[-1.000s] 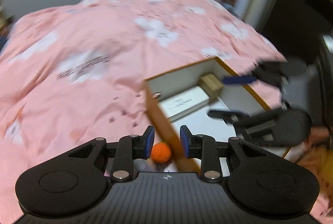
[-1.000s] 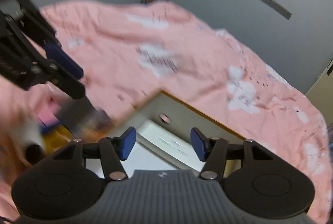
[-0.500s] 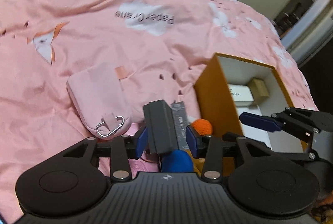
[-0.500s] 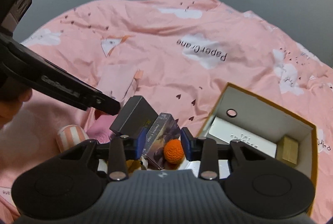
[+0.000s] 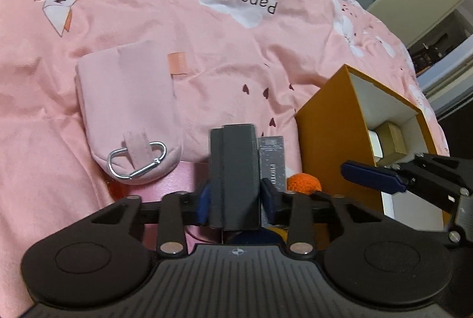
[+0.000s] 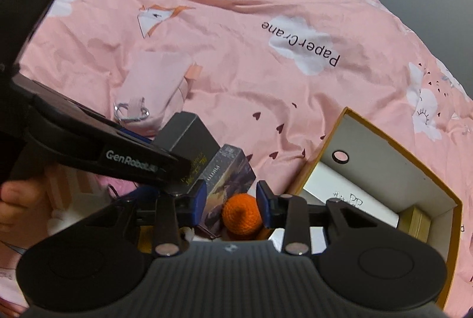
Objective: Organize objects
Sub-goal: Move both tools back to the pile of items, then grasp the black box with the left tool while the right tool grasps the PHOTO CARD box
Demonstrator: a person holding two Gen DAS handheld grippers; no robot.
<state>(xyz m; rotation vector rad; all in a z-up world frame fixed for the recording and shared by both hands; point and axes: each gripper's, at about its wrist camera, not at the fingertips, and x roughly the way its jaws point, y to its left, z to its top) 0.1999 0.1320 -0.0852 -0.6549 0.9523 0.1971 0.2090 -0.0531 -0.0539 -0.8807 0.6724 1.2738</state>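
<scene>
My left gripper is shut on a dark grey box, which also shows in the right wrist view. Beside it lie a printed dark carton and an orange knitted ball. My right gripper is open, its pads on either side of the ball and carton without touching them. An orange cardboard box with a white inside stands to the right; it also shows in the left wrist view. It holds a white case and a tan box.
A pink pouch with a metal carabiner lies on the pink bedspread to the left. A pink-striped item sits under the left gripper. A door and dark doorway are at the far right.
Both views swung from the orange box to the pile of objects. My left gripper closed on the dark grey box. My right gripper came down around the orange ball.
</scene>
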